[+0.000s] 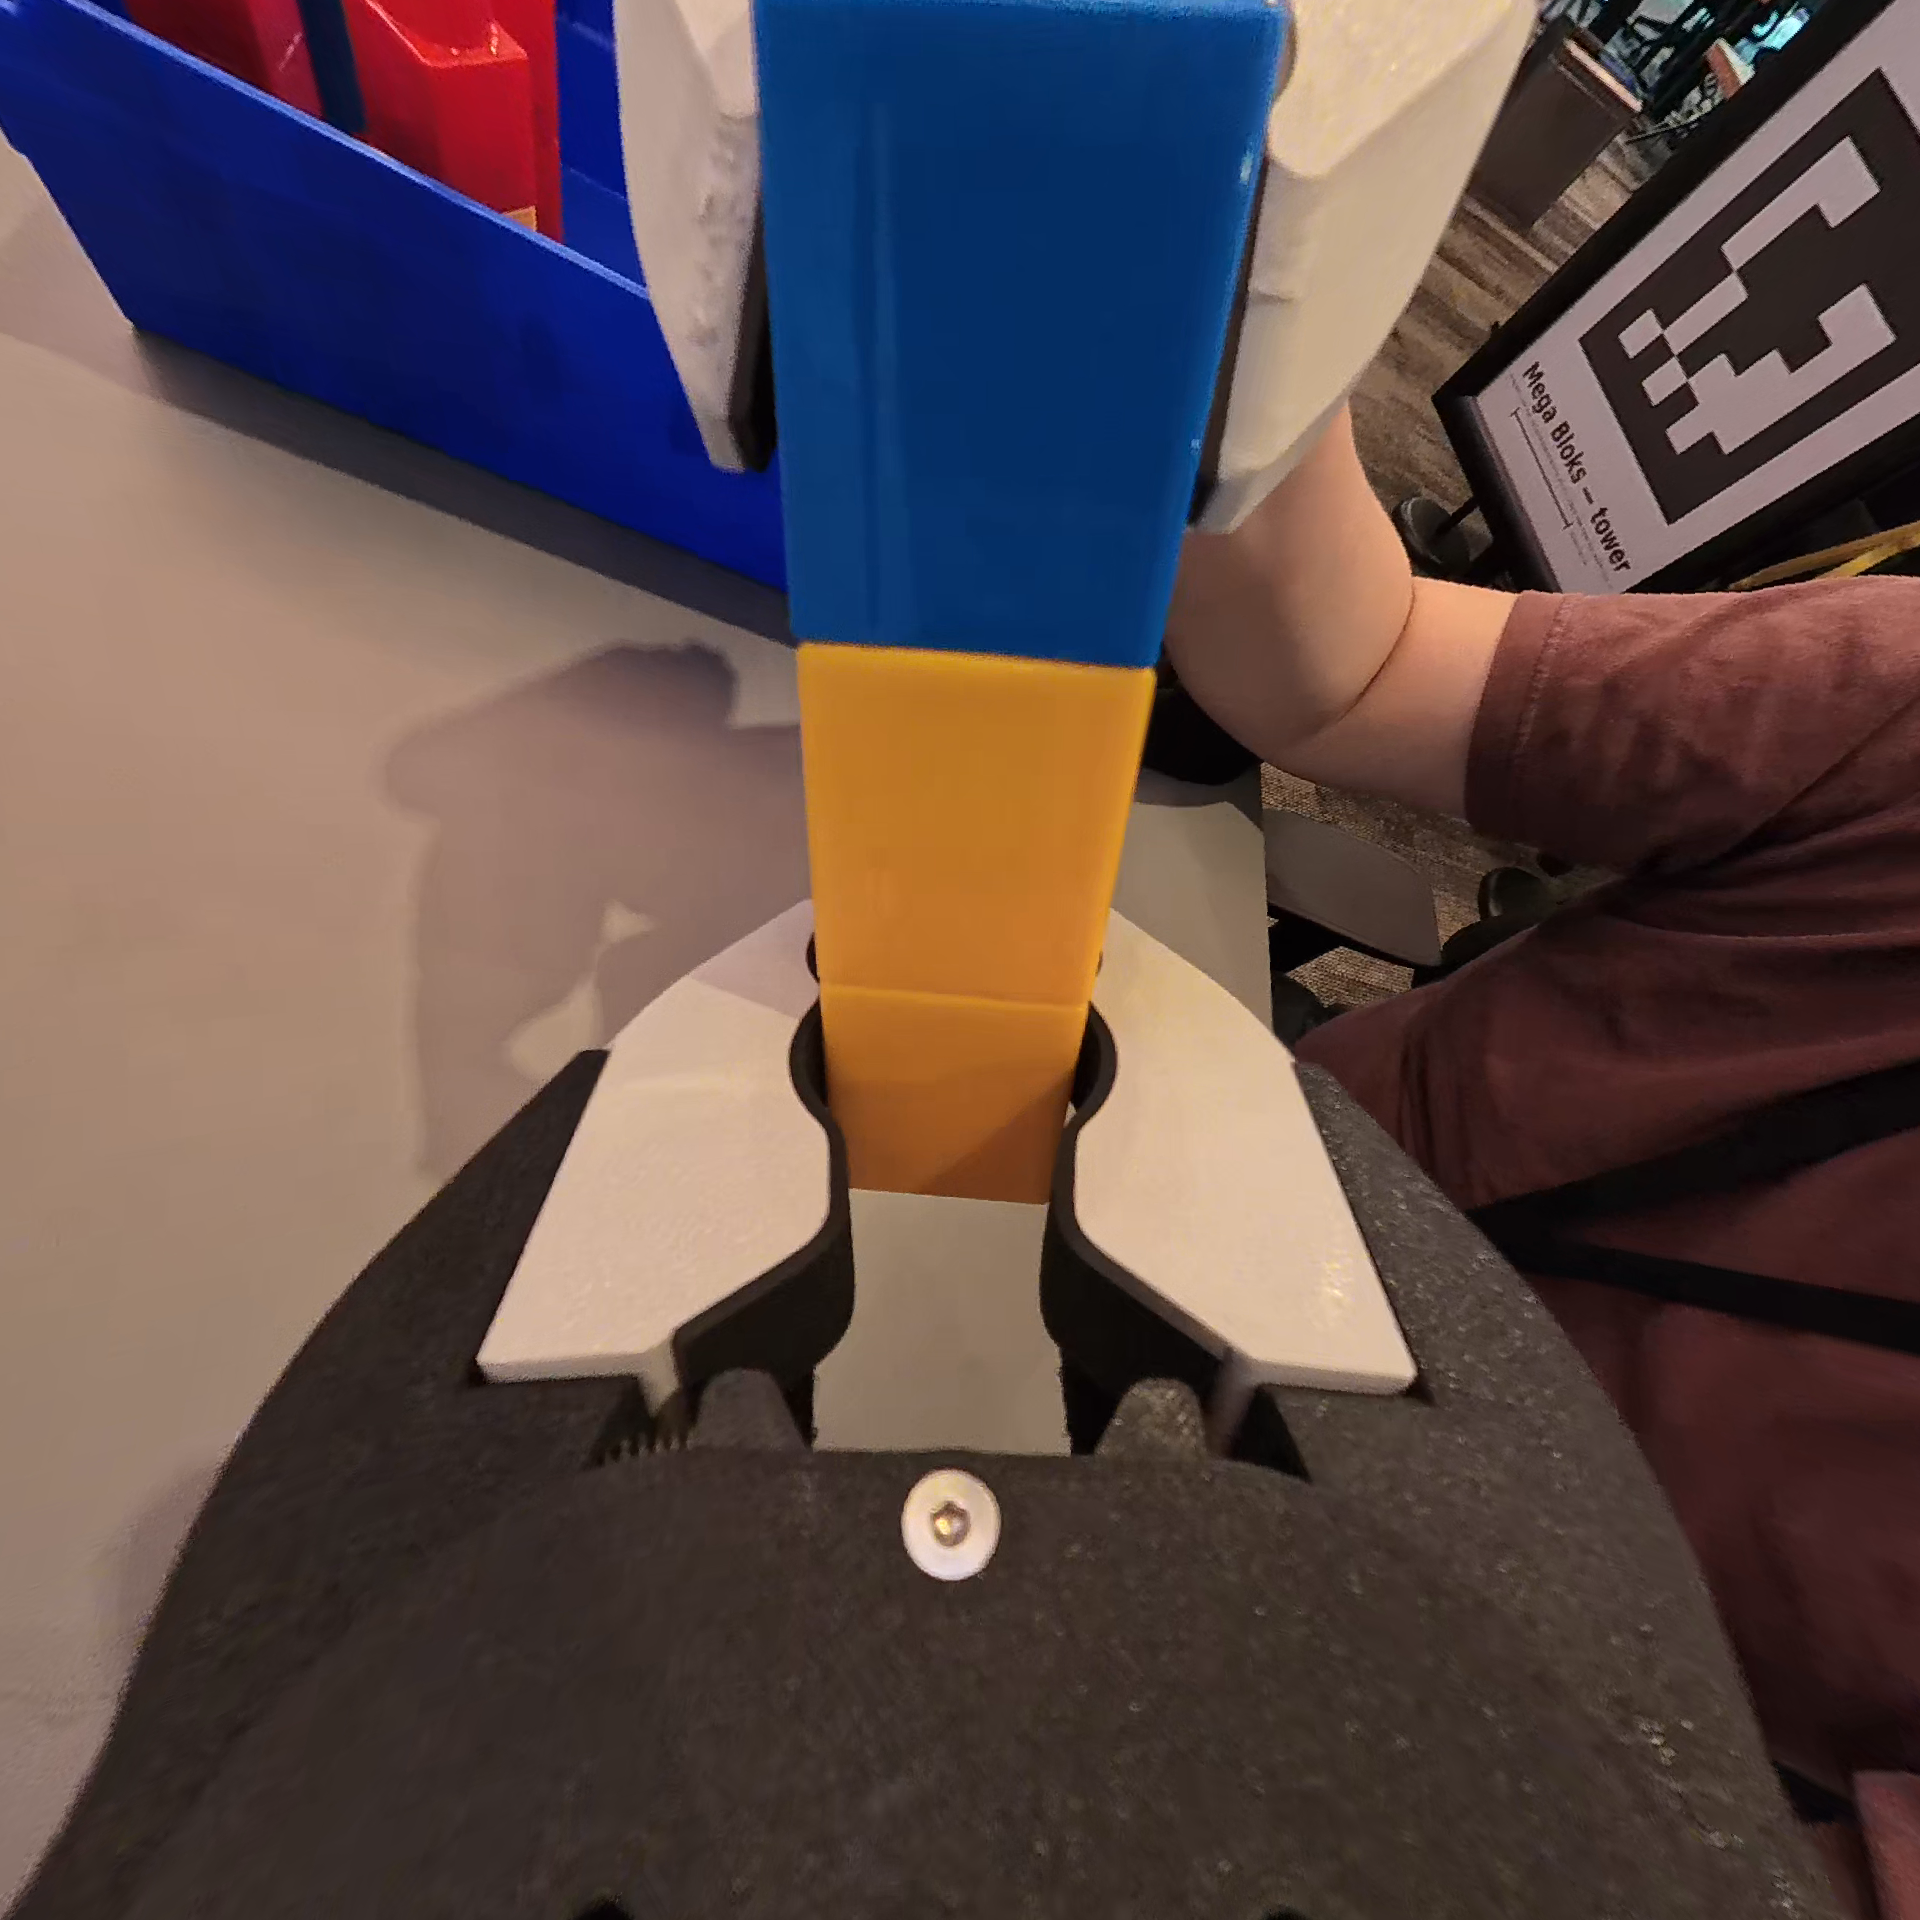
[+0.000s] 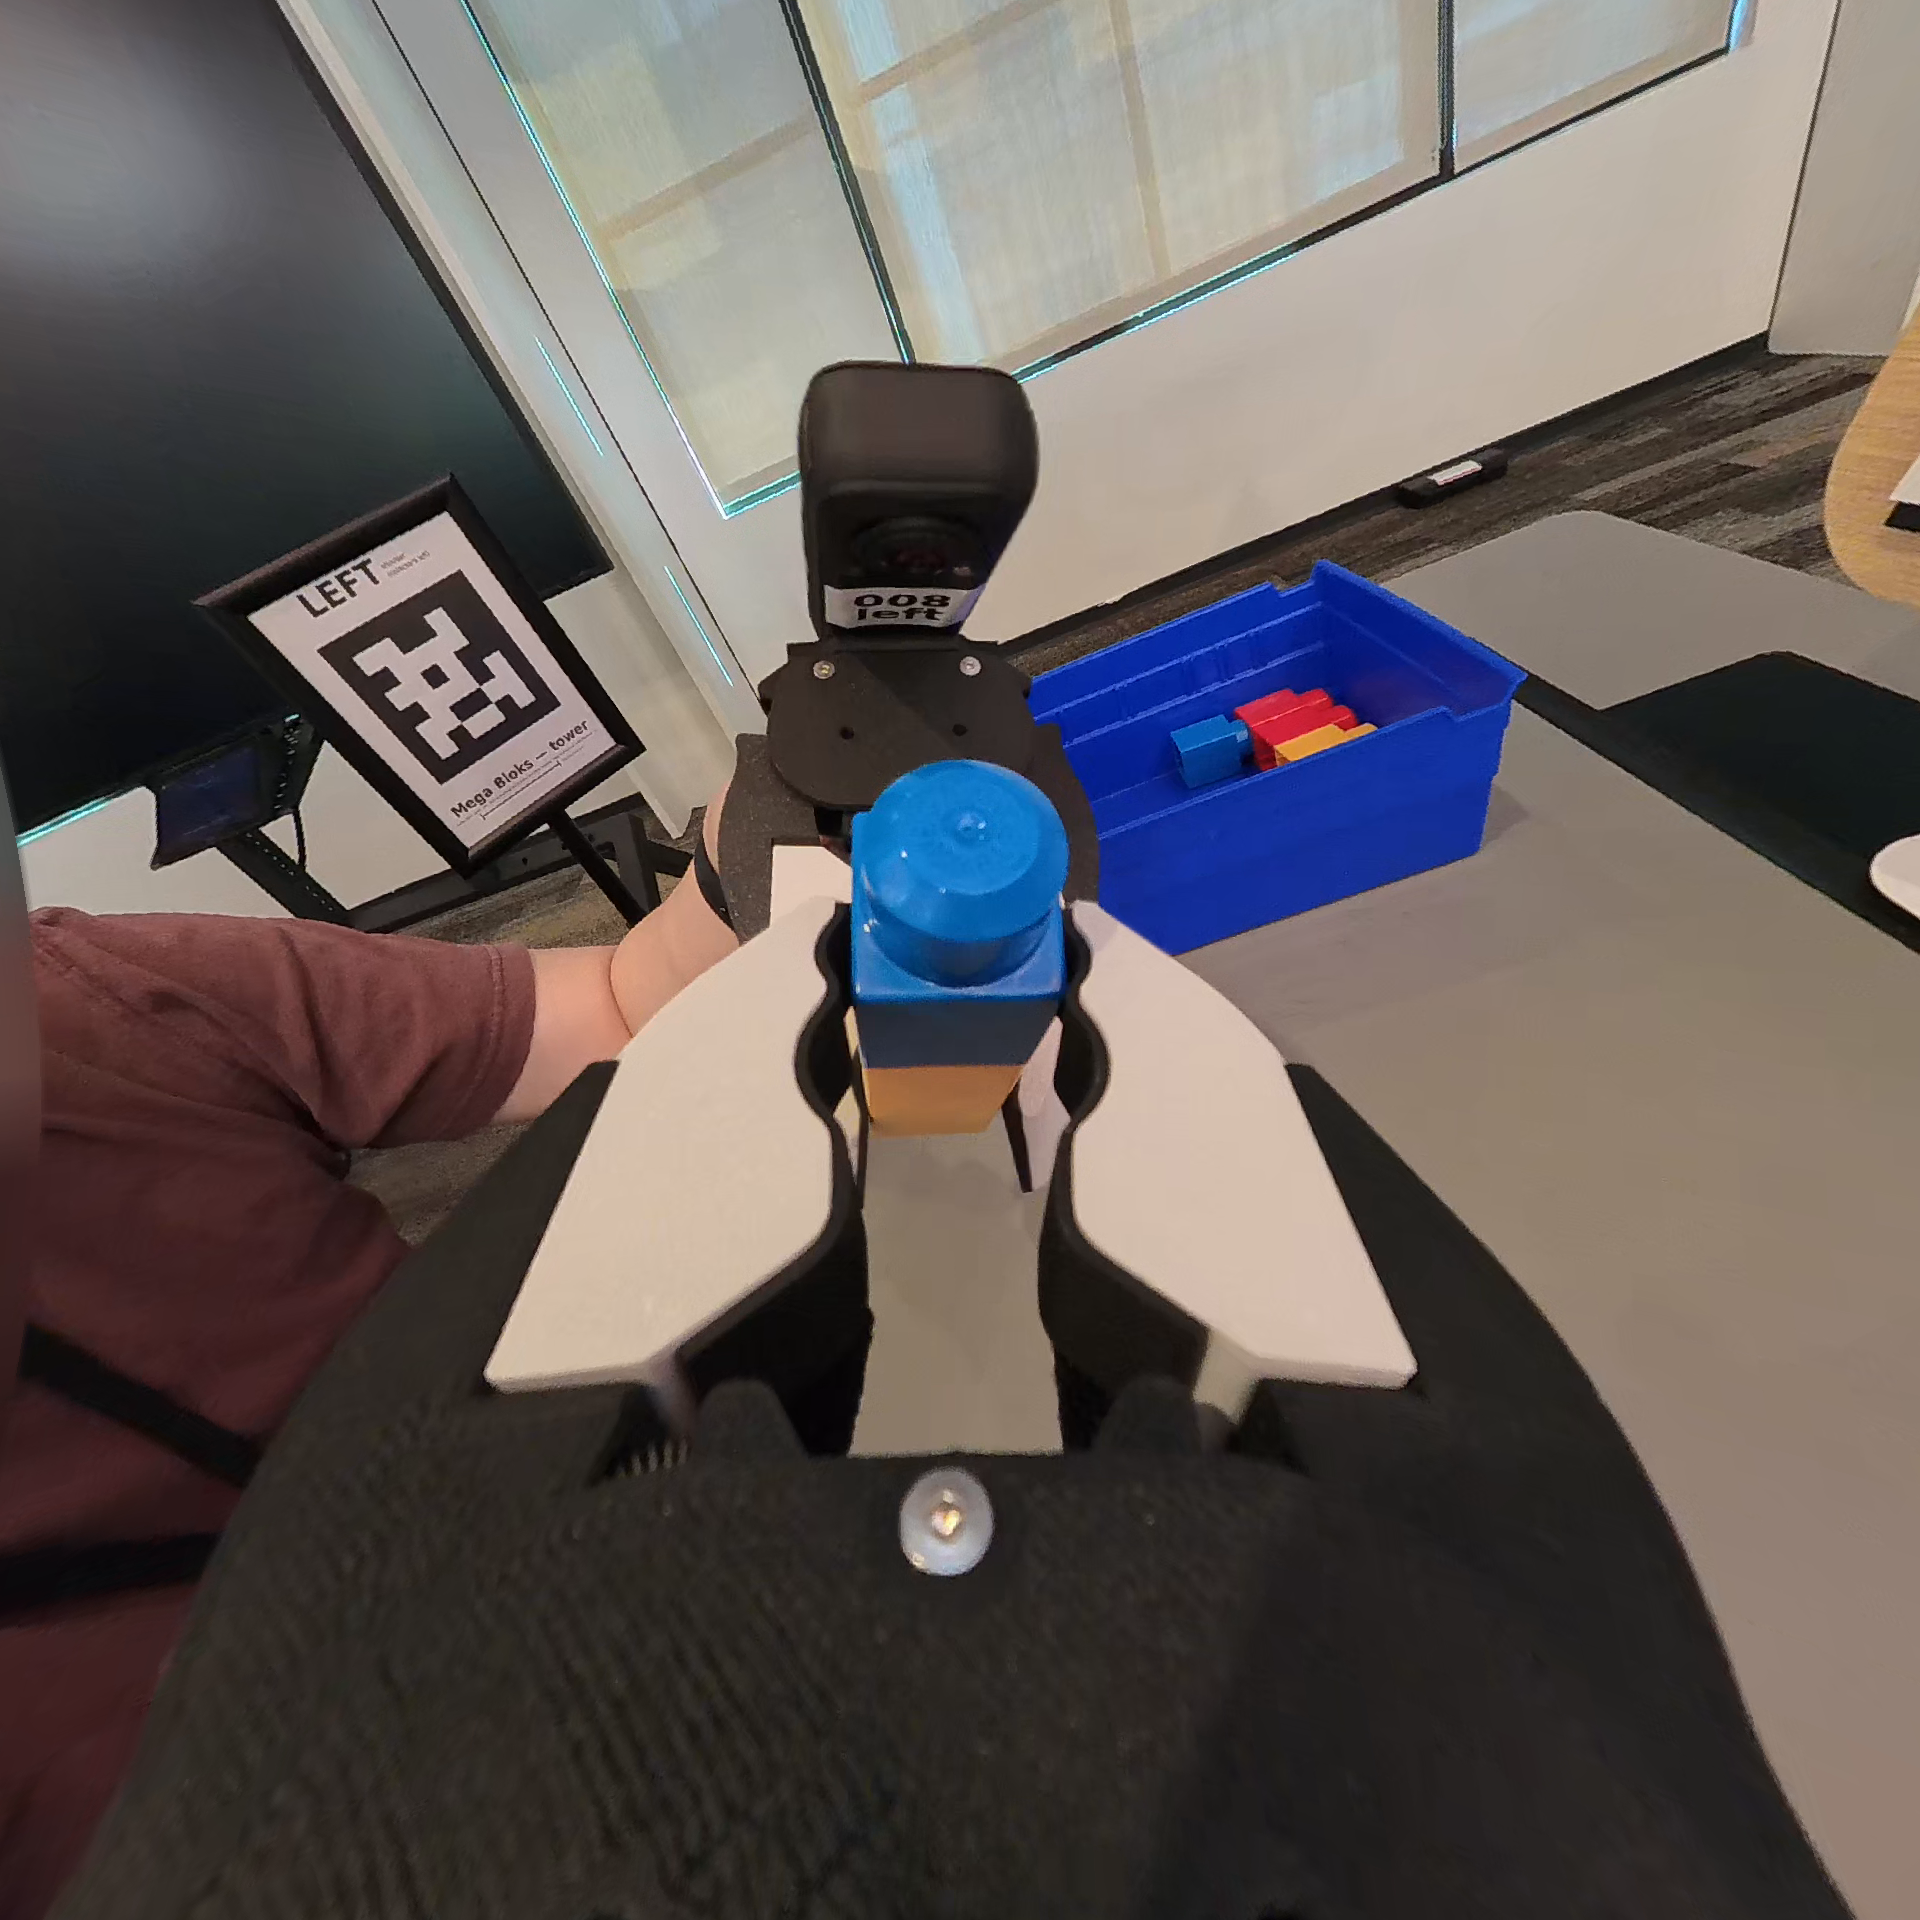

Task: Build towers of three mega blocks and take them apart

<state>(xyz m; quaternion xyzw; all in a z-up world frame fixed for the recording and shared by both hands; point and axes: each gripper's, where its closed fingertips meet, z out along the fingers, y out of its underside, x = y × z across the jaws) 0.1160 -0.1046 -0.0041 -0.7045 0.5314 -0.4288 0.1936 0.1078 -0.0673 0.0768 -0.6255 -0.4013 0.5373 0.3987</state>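
A tower of three blocks is held between both grippers above the grey table. In the left wrist view my left gripper is shut on the end yellow block. A second yellow block and a blue block extend away from it. The right gripper clamps the blue block from both sides. In the right wrist view my right gripper is shut on the blue block, stud towards the camera, with a yellow block beyond it. The left gripper's black body is behind.
A blue bin on the table holds red, blue and yellow blocks; it also shows in the left wrist view. A framed sign on a stand is off the table. A person's arm is close.
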